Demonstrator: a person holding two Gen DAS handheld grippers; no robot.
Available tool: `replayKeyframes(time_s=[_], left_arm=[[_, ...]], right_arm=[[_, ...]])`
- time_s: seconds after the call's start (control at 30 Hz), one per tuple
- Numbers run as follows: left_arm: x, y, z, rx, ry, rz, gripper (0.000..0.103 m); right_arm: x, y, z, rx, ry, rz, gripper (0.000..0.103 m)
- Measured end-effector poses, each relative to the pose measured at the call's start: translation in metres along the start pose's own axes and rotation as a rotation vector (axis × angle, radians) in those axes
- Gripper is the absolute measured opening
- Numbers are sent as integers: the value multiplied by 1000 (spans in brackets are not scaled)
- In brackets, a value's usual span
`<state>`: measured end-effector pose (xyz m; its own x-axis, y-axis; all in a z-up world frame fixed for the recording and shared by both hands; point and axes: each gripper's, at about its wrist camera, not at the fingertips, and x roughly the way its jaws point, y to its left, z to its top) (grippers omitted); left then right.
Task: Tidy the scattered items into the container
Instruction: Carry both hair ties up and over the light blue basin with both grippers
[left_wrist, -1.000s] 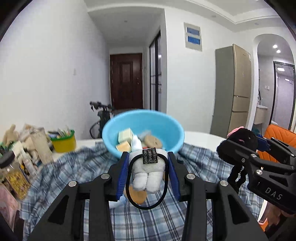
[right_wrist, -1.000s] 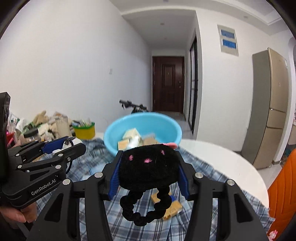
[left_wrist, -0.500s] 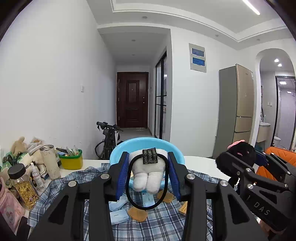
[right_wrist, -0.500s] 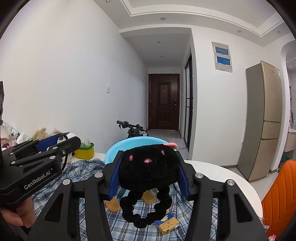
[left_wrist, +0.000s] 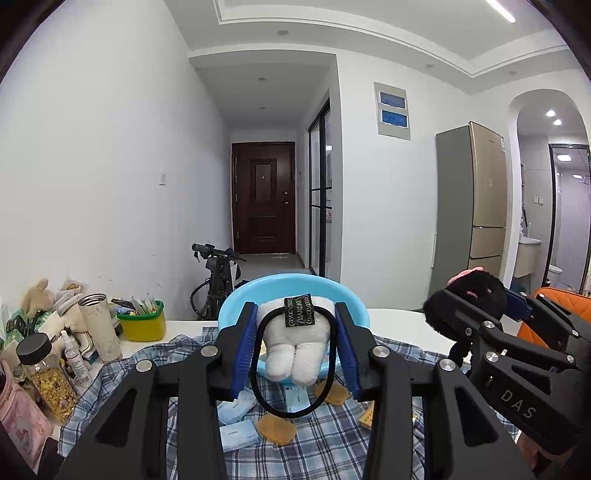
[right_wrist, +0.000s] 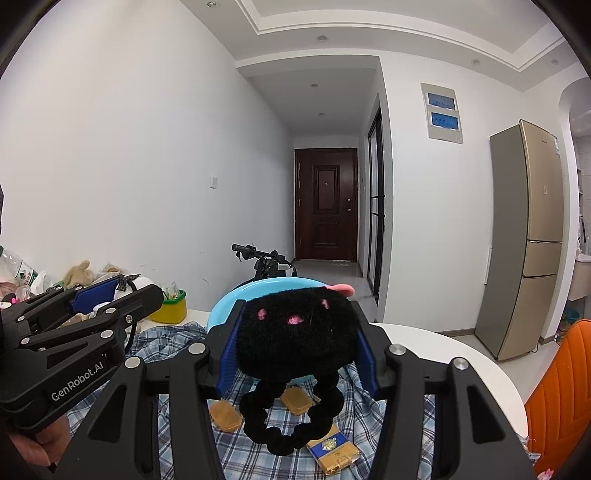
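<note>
Two grippers, two plush hair ties, both carried at once so I can make one trip to the basin. My left gripper (left_wrist: 295, 354) is clenched on a white plush hair tie (left_wrist: 293, 350); the blue pads squeeze the soft body from either side, and its black elastic loop (left_wrist: 293, 398) dangles free below, which is why I grip the plush and not the band. My right gripper (right_wrist: 297, 350) is clamped the same way on a black plush hair tie (right_wrist: 295, 336) with pink dots, its scrunchy loop (right_wrist: 288, 424) hanging toward 6 o'clock.

The blue basin (left_wrist: 291, 290) sits straight ahead at 12 o'clock of both views, on the checked cloth (left_wrist: 332, 443) that covers the white table (right_wrist: 443, 354). I hold both ties raised and nearly level, so the dangling loops should clear the rim on the way in.

Left on the cloth at 6 o'clock are orange soap-like bars (right_wrist: 225, 415), pale blue packets (left_wrist: 240, 437) and a gold and blue box (right_wrist: 334, 450). These wait for later passes, I judge. What the basin already contains I cannot tell, since the plush blocks its inside. At 9 o'clock a yellow tub (left_wrist: 142, 325) and jars crowd the table edge, apart from my work.
</note>
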<state>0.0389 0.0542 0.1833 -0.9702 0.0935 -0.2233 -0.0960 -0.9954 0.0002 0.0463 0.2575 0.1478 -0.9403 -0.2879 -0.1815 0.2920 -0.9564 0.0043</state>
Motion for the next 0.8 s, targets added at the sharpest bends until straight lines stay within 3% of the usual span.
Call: replayKeyframes(time_s=[0.4, 0.53, 0.8], left_arm=[[47, 6, 35, 2, -53, 0, 43], [71, 10, 50, 5, -91, 41, 43], [132, 28, 70, -48, -66, 9, 43]], right_arm=[[44, -3, 30, -3, -64, 4, 51], [64, -7, 43, -2, -87, -8, 51], [119, -21, 56, 14, -100, -16, 51]])
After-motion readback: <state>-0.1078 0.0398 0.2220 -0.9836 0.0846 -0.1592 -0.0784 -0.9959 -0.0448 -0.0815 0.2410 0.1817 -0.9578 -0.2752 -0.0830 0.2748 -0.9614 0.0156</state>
